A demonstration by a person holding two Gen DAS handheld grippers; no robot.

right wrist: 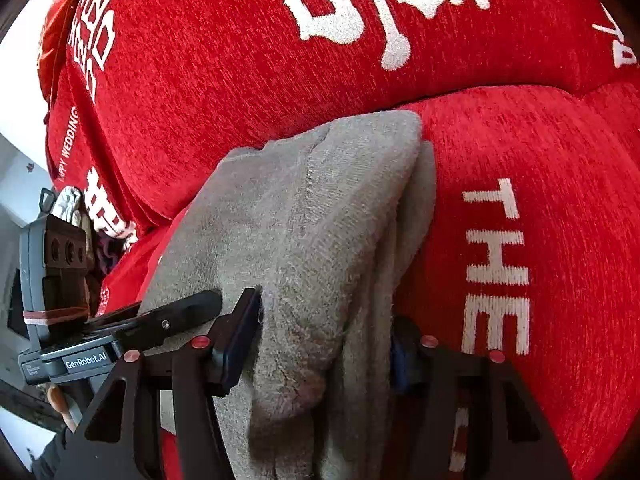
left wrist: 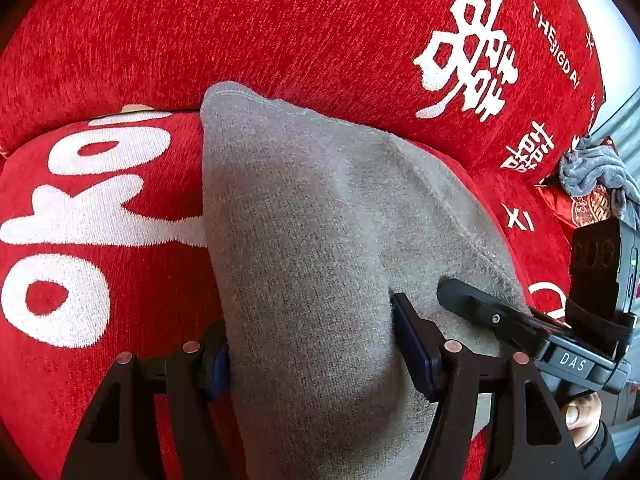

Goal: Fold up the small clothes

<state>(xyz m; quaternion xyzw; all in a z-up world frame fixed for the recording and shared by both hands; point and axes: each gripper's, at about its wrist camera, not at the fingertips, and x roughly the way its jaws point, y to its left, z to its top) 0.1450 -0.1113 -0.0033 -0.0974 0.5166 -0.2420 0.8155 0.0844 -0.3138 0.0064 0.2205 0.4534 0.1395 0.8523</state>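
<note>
A grey garment [left wrist: 312,240] is pinched by the fingers of both the left gripper [left wrist: 312,356] and right gripper [right wrist: 324,344] over a red sofa [left wrist: 280,32]; mid-fold, apparently. Laying it flat would come next.

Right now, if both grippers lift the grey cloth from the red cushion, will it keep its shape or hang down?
The grey cloth will likely sag: it already lies in soft stacked layers. Its fuzzy knit probably grips rather than slips against the left gripper and the right gripper, whose fingers both straddle it. It looks light, and it should drag slightly on the textured red cushion.
</note>
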